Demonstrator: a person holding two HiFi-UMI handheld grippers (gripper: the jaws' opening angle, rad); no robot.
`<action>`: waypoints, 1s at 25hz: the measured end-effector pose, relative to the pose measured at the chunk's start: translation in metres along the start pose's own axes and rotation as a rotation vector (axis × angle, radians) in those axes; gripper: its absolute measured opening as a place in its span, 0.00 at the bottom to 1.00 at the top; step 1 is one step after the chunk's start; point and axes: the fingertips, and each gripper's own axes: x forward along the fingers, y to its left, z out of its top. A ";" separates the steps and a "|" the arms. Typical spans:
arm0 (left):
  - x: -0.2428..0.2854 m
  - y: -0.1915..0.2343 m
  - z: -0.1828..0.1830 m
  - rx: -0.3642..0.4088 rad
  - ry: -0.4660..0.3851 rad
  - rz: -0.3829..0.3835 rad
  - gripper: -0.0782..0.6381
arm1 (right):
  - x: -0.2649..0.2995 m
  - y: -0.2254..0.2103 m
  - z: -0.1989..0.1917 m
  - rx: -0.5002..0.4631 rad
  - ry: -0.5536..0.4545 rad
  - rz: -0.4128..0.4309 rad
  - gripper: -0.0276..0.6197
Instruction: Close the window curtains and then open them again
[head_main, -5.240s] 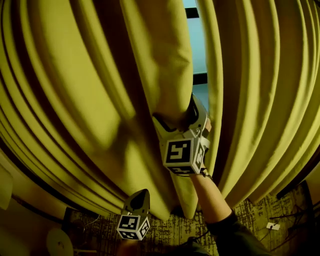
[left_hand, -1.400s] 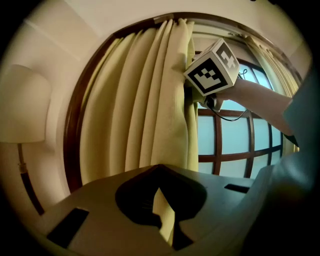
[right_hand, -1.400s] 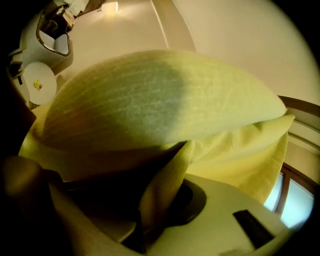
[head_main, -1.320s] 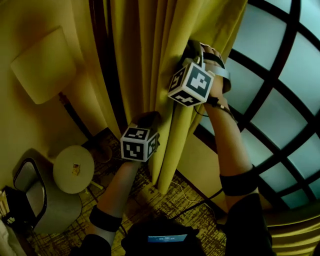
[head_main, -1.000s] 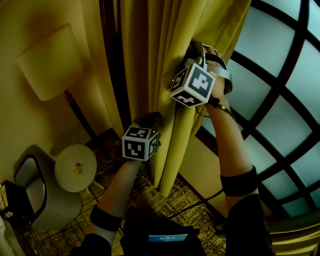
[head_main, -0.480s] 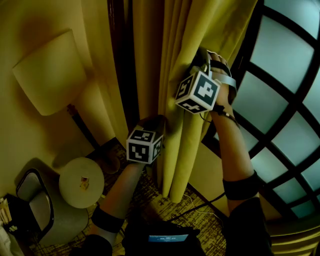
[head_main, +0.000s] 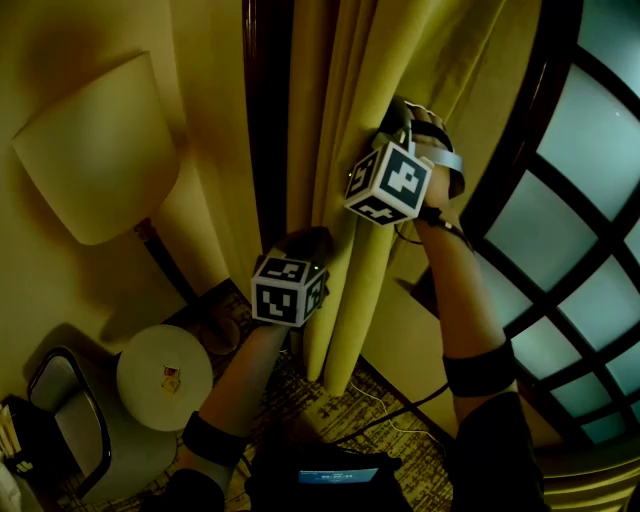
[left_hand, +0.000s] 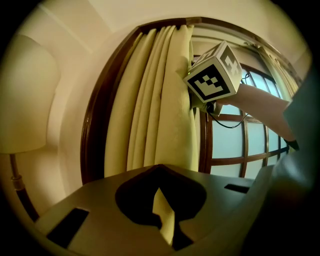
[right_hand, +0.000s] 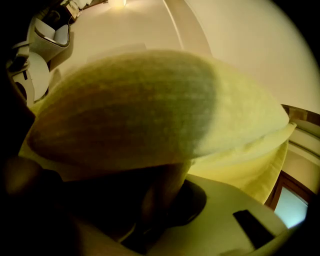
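Gathered tighter than before, the yellow pleated fabric curtain hangs bunched against the dark wooden window frame; the left gripper and the right gripper each clamp a fold of it.

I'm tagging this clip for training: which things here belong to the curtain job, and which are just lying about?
In the job: curtain, gripped by the left hand-held gripper and the right hand-held gripper; window beside it.
Just lying about: floor lamp, round side table, chair, floor cable.
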 end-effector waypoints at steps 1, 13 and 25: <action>0.000 0.003 0.001 -0.009 0.004 -0.009 0.11 | 0.006 0.001 0.003 -0.003 0.004 0.002 0.14; 0.011 0.072 0.007 -0.057 0.023 -0.049 0.11 | 0.075 0.025 0.050 -0.027 0.024 0.020 0.14; 0.018 0.130 0.000 -0.062 0.028 -0.063 0.11 | 0.120 0.042 0.084 -0.038 0.044 0.046 0.14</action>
